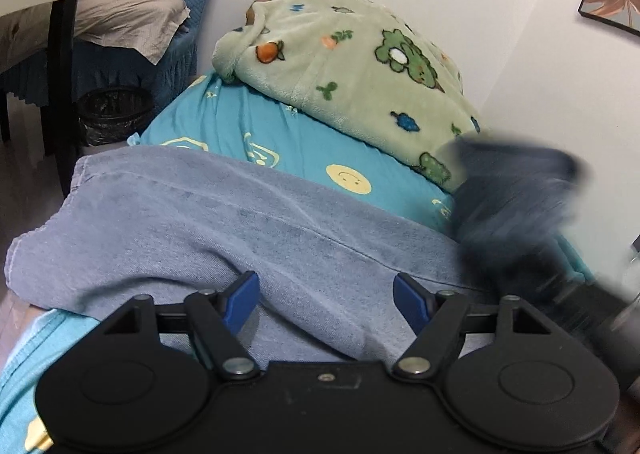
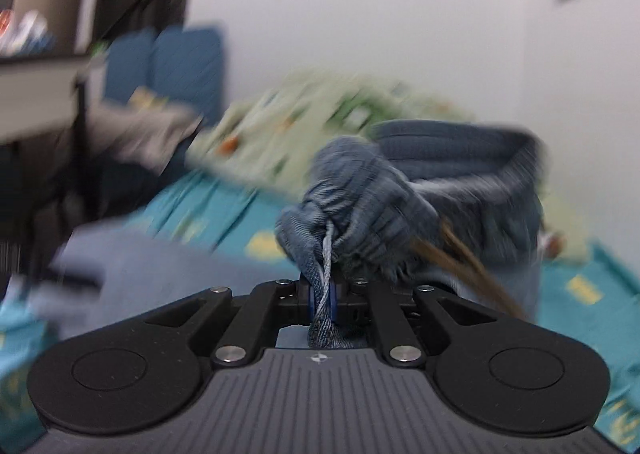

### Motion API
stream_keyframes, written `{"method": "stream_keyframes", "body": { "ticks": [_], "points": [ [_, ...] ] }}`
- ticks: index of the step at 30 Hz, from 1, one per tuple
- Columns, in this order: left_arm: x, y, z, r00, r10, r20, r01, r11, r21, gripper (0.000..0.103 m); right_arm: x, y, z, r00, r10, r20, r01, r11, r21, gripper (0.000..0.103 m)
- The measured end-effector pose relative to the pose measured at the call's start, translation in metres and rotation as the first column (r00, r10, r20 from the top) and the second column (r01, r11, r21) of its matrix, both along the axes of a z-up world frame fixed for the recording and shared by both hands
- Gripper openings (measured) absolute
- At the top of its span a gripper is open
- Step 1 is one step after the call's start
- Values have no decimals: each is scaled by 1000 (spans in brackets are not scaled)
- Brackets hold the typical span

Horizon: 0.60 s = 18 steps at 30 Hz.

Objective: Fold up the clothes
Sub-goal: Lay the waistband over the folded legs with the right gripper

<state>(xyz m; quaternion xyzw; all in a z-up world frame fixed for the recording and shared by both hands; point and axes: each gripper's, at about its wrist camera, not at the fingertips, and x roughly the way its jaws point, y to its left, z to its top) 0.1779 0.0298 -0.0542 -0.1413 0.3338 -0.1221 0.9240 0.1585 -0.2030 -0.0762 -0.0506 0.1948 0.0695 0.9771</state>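
Observation:
A light blue denim garment (image 1: 224,222) lies spread across the bed, and my left gripper (image 1: 326,306) hovers open just over its near edge, holding nothing. My right gripper (image 2: 322,294) is shut on a bunched dark denim waistband with a drawstring (image 2: 356,198) and holds it lifted above the bed; the view is motion-blurred. That lifted dark denim shows as a blurred dark mass at the right of the left wrist view (image 1: 516,206). The light blue garment also shows at the left of the right wrist view (image 2: 160,266).
The bed has a turquoise sheet with yellow smiley prints (image 1: 304,150). A green fleece blanket (image 1: 360,66) is heaped against the white wall. A dark chair frame (image 1: 64,66), a black bin (image 1: 112,114) and a blue sofa with a beige cloth (image 1: 128,10) stand at the left.

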Motion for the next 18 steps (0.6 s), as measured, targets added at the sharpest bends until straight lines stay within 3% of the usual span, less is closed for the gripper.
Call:
{"method": "stream_keyframes", "body": {
  "ticks": [2, 5, 10, 13, 15, 18],
  "points": [
    [0, 1, 0, 1000, -1, 3, 1, 1000, -17, 71, -1, 13, -18, 998, 37, -51, -38, 999, -28, 7],
    [1, 5, 3, 1000, 3, 17, -2, 998, -57, 71, -12, 19, -20, 997, 49, -51, -52, 997, -50, 8],
    [1, 8, 9, 999, -6, 47, 12, 992, -125, 71, -29, 15, 5, 996, 91, 8, -90, 994, -59, 8],
    [-1, 6, 13, 998, -29, 64, 38, 989, -143, 71, -36, 19, -7, 992, 123, -29, -125, 989, -72, 8],
    [-3, 0, 14, 996, -46, 72, 54, 992, -114, 71, -34, 24, -25, 985, 152, -82, -160, 982, -100, 9],
    [-8, -12, 12, 993, -72, 89, 74, 997, -12, 71, -33, 27, -35, 982, 153, -110, -165, 981, -106, 11]
  ]
}}
